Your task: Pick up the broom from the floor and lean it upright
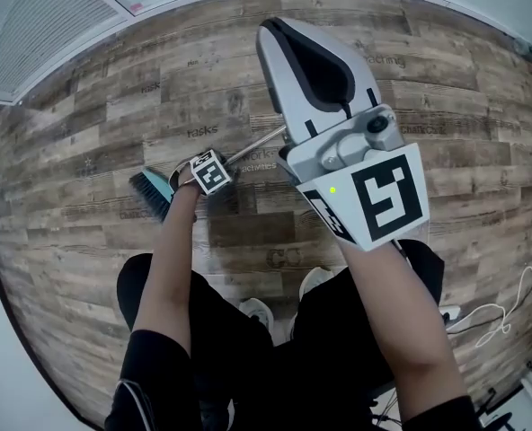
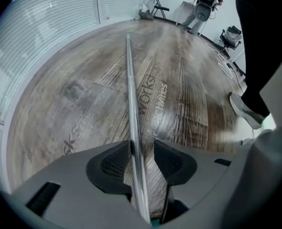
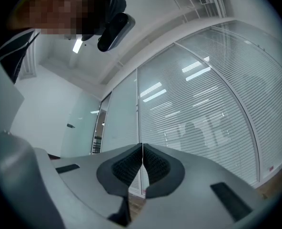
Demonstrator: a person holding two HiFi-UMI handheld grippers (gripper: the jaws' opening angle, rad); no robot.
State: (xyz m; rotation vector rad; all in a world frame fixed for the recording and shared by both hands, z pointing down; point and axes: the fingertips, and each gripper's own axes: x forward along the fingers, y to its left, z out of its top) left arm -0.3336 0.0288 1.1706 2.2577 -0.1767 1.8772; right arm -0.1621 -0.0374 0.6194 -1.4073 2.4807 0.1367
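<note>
Broom [image 1: 155, 190] lies flat mid-floor [image 1: 113, 88], well apart from the floor's far edge. Left gripper [image 2: 142, 154] points down, jaws apart astride the thin metal handle [image 2: 130, 80], low on its length and not clamped. Right gripper [image 3: 142, 162] is raised, jaws together, empty. Judgement: a light, stiff, slick tube. Clamp squarely and firmly.

Head camera down, left floorward (shared floor [image 1: 95, 124]), right upward
</note>
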